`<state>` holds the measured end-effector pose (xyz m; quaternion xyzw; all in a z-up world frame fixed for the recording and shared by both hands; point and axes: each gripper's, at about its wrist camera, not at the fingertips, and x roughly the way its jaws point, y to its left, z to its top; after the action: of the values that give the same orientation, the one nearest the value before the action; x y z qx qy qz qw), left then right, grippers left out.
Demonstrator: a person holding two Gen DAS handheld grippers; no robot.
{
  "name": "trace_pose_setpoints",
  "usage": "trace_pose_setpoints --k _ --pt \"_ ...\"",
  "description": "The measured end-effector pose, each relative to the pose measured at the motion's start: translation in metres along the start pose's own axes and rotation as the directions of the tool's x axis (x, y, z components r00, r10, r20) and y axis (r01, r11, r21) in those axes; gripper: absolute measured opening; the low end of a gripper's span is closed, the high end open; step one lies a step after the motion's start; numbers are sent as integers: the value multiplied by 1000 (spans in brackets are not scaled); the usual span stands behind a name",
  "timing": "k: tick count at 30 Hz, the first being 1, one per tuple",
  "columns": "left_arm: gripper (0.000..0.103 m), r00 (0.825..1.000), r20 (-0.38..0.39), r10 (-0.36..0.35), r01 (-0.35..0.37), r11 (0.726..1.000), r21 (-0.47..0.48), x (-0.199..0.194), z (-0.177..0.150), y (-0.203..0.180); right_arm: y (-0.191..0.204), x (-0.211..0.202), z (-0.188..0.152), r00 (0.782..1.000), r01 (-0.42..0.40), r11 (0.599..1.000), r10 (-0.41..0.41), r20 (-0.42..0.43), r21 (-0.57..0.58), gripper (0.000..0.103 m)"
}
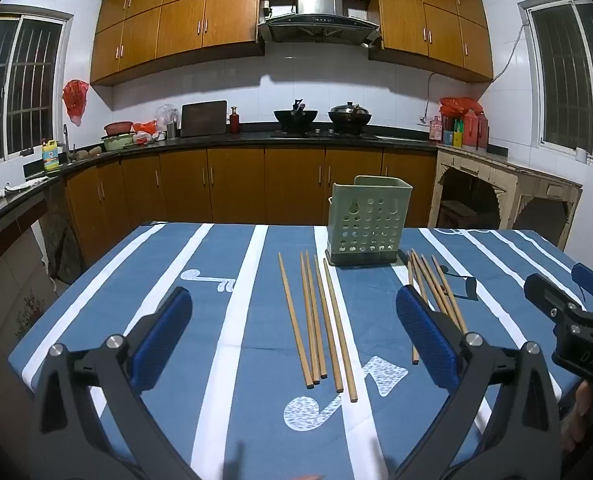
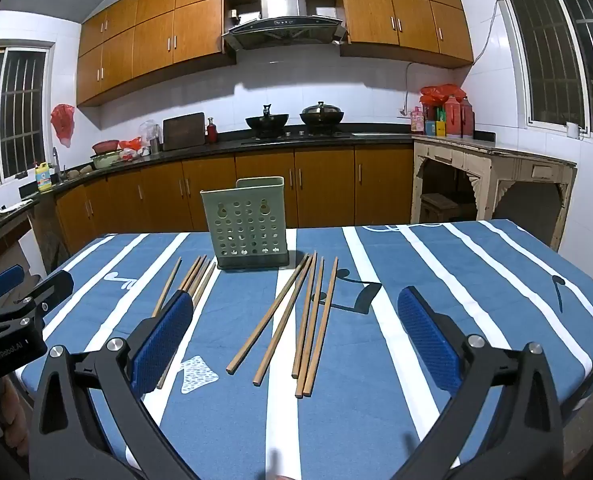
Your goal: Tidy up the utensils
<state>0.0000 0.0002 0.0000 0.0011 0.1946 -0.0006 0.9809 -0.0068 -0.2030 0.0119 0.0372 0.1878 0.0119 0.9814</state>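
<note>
Both wide apart and empty: left gripper (image 1: 294,330) and right gripper (image 2: 296,330) hang over the worktop's (image 2: 476,280) near edge. Nothing sorted yet (judging by the layout): left chopsticks (image 1: 316,320) and right chopsticks (image 2: 296,320) lie loose before the green holder (image 2: 250,224), mid-worktop. Path looks clear.

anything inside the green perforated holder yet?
Nothing rises above the rim of the green perforated plastic holder, and its holes show no sticks. The wooden chopsticks lie on the striped blue tablecloth. The holder's floor is hidden.
</note>
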Motion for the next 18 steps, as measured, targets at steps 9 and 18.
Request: trace_pose_setpoints --k 9,18 --pt "99 1000 -2 0 0 1000 1 0 0 0 1 1 0 1000 2 1000 -2 -5 -2 101" --pt "99 1000 -2 0 0 1000 1 0 0 0 0 0 -1 1000 1 1000 -1 -6 -1 101"
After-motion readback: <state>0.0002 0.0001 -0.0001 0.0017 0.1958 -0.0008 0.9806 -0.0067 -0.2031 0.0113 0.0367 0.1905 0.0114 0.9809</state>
